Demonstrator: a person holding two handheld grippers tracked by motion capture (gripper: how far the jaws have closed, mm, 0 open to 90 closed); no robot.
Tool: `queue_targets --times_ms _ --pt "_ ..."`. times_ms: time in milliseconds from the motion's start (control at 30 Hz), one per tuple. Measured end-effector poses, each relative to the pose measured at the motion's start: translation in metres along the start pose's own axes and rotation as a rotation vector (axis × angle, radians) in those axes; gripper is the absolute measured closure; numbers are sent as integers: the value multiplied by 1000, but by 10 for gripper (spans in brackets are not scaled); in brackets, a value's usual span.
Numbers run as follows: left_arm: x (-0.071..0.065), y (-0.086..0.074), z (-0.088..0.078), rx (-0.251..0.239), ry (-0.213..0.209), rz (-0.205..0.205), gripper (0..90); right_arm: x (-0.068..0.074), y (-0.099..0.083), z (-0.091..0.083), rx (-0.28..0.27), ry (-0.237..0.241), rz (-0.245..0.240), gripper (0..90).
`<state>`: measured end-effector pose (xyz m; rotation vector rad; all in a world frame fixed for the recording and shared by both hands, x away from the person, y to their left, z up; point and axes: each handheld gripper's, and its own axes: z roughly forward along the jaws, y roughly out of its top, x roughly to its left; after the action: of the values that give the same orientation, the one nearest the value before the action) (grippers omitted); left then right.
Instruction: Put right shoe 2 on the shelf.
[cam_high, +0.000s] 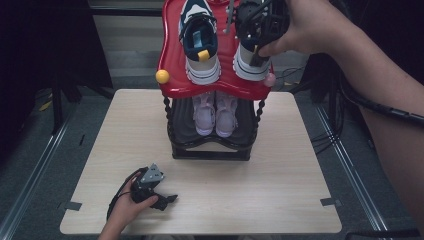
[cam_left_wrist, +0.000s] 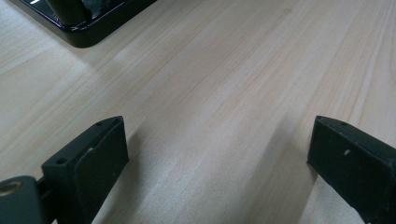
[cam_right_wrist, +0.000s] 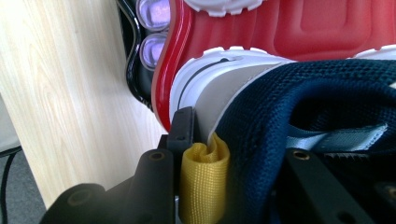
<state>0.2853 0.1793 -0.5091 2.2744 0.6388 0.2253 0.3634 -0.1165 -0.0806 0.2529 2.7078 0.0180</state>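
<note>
The right gripper (cam_high: 257, 47) pinches the heel of a blue and white shoe (cam_high: 252, 62) on the red shelf (cam_high: 172, 55). The yellow loop (cam_right_wrist: 204, 182) sits between its jaws. The left gripper (cam_high: 162, 200) rests open on the table (cam_high: 280, 165). No words show on the shoe.

The high view is evenly lit from overhead: the pale table (cam_high: 210, 165) is bright, the surroundings fall into near black. The red shelf (cam_high: 176, 60) shows soft glare along its glossy rim and casts shade on the tier below. In the left gripper view the wood is crisp, with soft shadows beside the dark jaws. In the right gripper view the yellow loop (cam_right_wrist: 204, 182) and navy shoe (cam_right_wrist: 299, 102) are close and slightly blurred
</note>
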Motion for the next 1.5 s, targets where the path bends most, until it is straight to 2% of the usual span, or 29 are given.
queue_targets --times_ms 567,833,867,967,1167,1333,1500 --pt "0 0 0 4 3 1 44 1 20 18 5 -26 -42 673" --pt "0 0 0 1 -1 3 42 -2 22 27 12 -24 -42 672" --pt "0 0 0 1 -1 4 42 -3 23 29 7 -31 -57 671" --pt "0 0 0 1 -2 4 41 -4 23 30 3 -30 -59 671" --pt "0 0 0 1 -2 4 41 -2 24 33 16 -31 -55 671" --pt "0 0 0 2 -2 4 41 -2 24 36 20 -35 -80 670" --pt "0 0 0 2 -2 4 41 -1 24 37 17 -37 -80 668"
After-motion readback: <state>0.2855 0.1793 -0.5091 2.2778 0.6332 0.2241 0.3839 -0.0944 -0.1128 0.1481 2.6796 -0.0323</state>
